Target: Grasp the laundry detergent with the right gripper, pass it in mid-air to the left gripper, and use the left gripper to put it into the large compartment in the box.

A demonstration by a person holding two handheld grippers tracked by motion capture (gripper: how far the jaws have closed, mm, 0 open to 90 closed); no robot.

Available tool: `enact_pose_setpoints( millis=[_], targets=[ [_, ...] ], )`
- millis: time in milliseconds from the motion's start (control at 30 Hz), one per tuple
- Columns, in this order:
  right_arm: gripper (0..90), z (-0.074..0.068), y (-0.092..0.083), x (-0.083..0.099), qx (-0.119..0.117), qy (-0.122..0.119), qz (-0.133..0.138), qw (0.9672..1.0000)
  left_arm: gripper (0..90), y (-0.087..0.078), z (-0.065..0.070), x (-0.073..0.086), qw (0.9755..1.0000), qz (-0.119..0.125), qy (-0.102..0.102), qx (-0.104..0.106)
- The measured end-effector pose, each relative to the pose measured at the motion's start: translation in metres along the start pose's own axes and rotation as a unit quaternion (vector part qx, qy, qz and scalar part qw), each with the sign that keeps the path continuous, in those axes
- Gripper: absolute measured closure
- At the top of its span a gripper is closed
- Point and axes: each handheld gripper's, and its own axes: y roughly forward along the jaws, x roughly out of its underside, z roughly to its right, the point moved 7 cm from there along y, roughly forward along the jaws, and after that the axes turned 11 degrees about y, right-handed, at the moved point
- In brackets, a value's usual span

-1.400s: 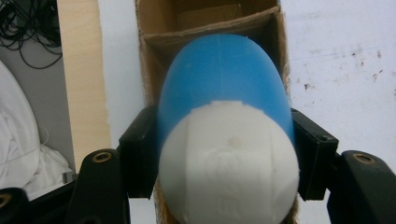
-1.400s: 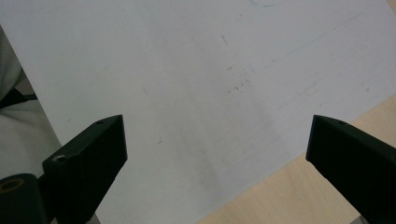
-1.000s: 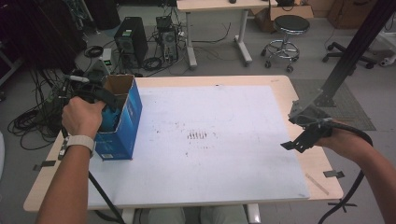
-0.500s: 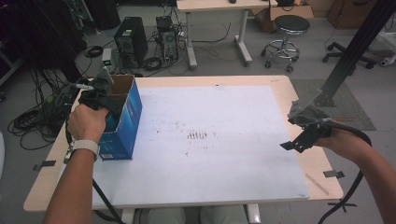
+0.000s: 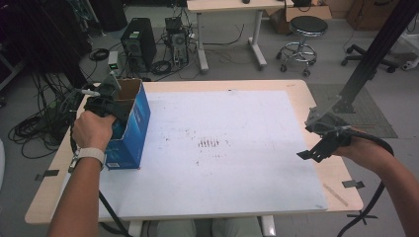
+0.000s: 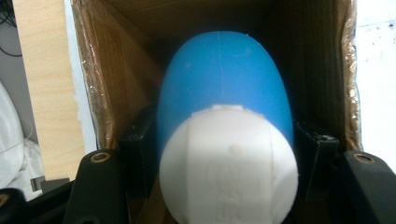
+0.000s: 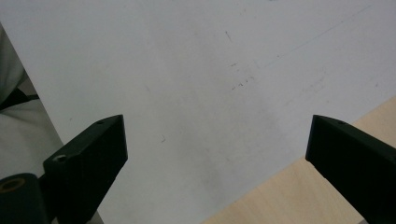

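Box (image 5: pixel 129 129) unmoved; left gripper (image 5: pixel 101 103) still inside.

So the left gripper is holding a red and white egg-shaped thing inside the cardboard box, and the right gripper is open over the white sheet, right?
Not quite: the egg-shaped thing is blue and white, not red and white, as the left gripper view shows. The rest stands: the left gripper grips it inside the cardboard box, and the right gripper is open over the white sheet.

even indoor light, soft faint shadows, high view sharp, close object in left gripper view blurred, box interior dim
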Motion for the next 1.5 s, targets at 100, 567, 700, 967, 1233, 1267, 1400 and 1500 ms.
enact_pose_setpoints(
  millis=[100,567,700,967,1233,1267,1400,1500],
  targets=[
    [5.2,-0.001,0.0,0.0,-0.001,-0.001,-0.001,1.0,37.3,0.0,0.0,0.0,1.0,0.007,-0.001,0.002],
    [5.2,-0.004,-0.004,-0.001,0.0,-0.004,0.002,1.0,22.8,-0.03,-0.004,0.002,0.9997,0.02,-0.004,0.012],
    [5.2,-0.006,-0.005,-0.002,0.0,-0.006,0.003,1.0,19.7,-0.043,-0.004,0.002,0.9997,0.022,0.0,0.014],
    [5.2,-0.009,-0.01,-0.006,0.003,-0.009,0.008,0.9999,12.7,-0.065,0.005,0.003,0.9992,0.025,0.018,0.028],
    [5.2,-0.013,-0.014,-0.012,0.004,-0.013,0.012,0.9998,10.2,-0.089,0.027,-0.002,0.9977,0.035,0.048,0.034],
    [5.2,-0.013,-0.015,-0.013,0.005,-0.014,0.013,0.9998,10.2,-0.092,0.03,-0.003,0.9973,0.038,0.054,0.032],
    [5.3,-0.016,-0.017,-0.016,0.005,-0.016,0.015,0.9997,9.9,-0.104,0.042,-0.006,0.9956,0.051,0.072,0.033],
    [5.3,-0.016,-0.019,-0.017,0.006,-0.017,0.016,0.9997,9.4,-0.112,0.05,-0.007,0.9942,0.056,0.086,0.032]
  ],
)
